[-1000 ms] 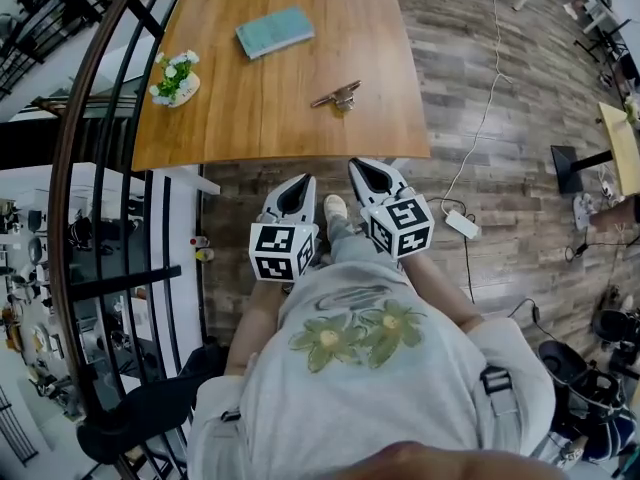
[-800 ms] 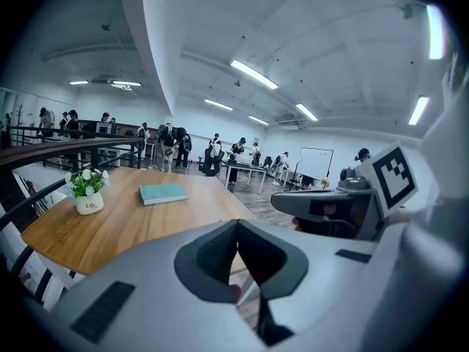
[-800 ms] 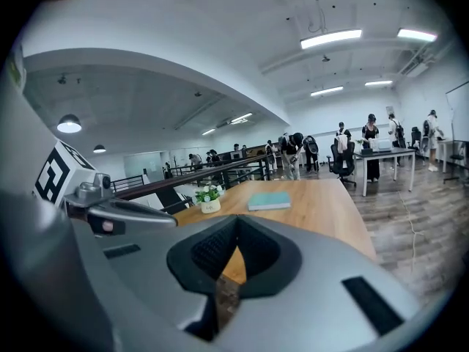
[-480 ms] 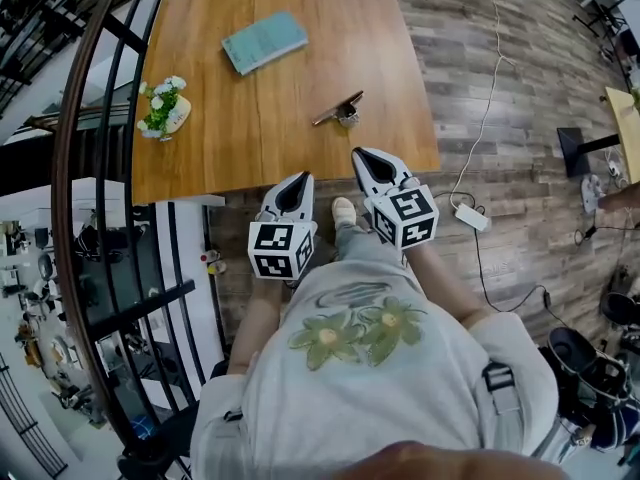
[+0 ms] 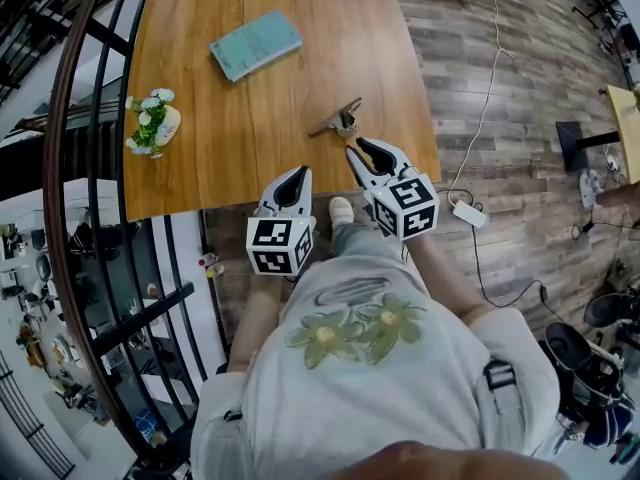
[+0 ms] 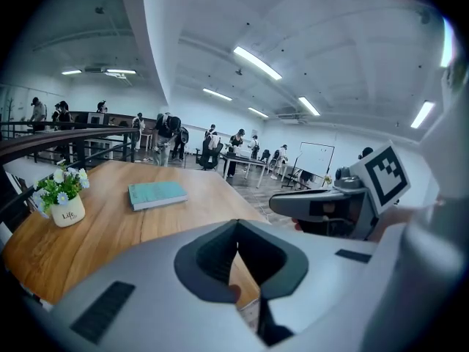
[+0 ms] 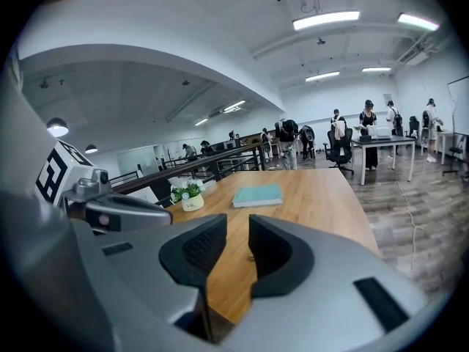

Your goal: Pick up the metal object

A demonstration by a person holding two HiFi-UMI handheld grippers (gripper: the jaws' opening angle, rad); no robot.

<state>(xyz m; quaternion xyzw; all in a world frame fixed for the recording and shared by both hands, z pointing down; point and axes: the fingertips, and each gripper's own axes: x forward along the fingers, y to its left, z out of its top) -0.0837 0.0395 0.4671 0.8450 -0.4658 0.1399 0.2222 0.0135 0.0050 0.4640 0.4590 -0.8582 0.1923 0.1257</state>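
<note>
Teal book (image 5: 255, 45), flower pot (image 5: 152, 125), table (image 5: 270, 128)

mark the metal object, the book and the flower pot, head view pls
metal object (image 5: 335, 119): head view, middle of its flat bar.
book (image 5: 256, 45): head view, centre of the cover.
flower pot (image 5: 167, 125): head view, side of the white pot, beside the flowers.

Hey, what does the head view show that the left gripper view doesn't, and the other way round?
Only the head view: the metal object, the white power strip and the person's flowered shirt. Only the left gripper view: ceiling lights and people standing far off. Both: the wooden table, the teal book and the flower pot.
</note>
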